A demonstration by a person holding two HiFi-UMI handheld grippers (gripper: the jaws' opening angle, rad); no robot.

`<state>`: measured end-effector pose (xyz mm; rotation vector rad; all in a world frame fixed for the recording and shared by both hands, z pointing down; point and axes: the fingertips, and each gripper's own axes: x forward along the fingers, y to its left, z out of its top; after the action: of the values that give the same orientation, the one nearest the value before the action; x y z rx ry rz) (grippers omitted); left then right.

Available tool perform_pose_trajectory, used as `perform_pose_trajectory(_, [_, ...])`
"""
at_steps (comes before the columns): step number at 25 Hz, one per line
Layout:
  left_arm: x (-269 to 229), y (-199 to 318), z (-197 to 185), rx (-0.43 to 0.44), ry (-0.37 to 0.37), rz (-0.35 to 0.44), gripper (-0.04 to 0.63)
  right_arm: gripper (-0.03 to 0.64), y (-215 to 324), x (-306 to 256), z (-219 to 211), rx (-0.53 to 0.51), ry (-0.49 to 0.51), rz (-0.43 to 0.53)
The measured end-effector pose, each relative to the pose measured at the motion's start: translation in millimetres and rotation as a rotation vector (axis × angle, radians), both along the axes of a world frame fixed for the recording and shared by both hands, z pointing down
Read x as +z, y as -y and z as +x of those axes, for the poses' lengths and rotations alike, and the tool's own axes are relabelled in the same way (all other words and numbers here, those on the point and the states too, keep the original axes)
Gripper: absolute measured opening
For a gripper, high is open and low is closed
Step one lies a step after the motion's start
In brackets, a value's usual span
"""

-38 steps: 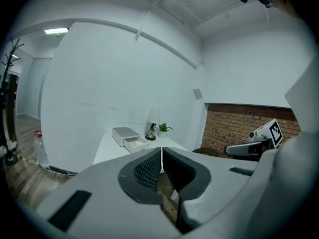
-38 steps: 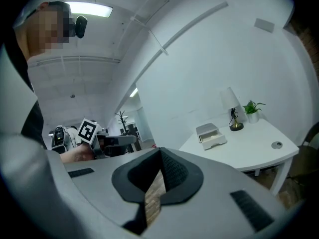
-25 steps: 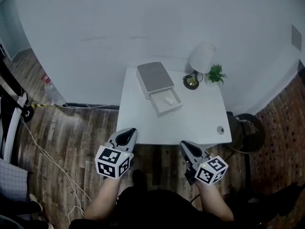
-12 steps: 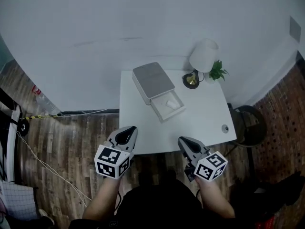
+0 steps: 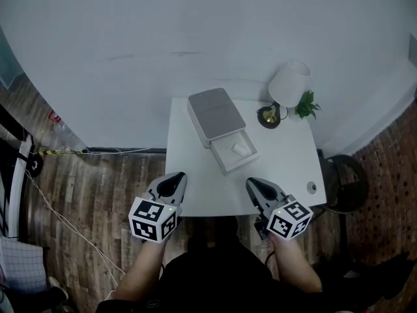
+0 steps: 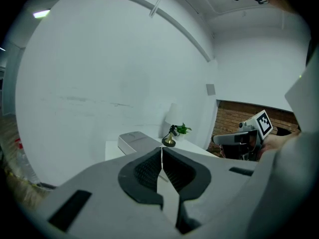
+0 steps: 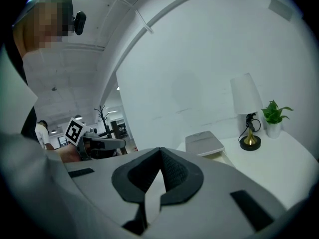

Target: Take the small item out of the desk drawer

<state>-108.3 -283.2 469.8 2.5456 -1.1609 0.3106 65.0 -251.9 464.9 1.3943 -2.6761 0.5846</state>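
The small item point(image 5: 240, 149) in the open drawer point(image 5: 228, 165) was judged light and stiff, best pinched across its sides; left claw point(image 5: 174, 177) and right claw point(image 5: 251, 184) were seen pressed together, empty.

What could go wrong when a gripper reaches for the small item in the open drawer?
1. The right gripper is shut; unless it opens first, it may push the small item instead of gripping it.
2. The item lies low inside the drawer, so the gripper may hit its walls and shift the whole drawer unit.
3. The lamp stands close behind; overshooting could tip it.
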Motion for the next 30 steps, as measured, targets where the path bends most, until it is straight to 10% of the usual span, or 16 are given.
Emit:
perform_pose_trajectory(18, [8, 99, 105, -0.101, 0.055, -0.043, 0.015, 0.006, 112, 33, 85, -0.196, -0.064, -0.074])
perform_pose_trajectory(30, [35, 131, 112, -0.115, 0.092, -0.106, 0.015, 0.125, 154, 99, 95, -0.306, -0.253, -0.198])
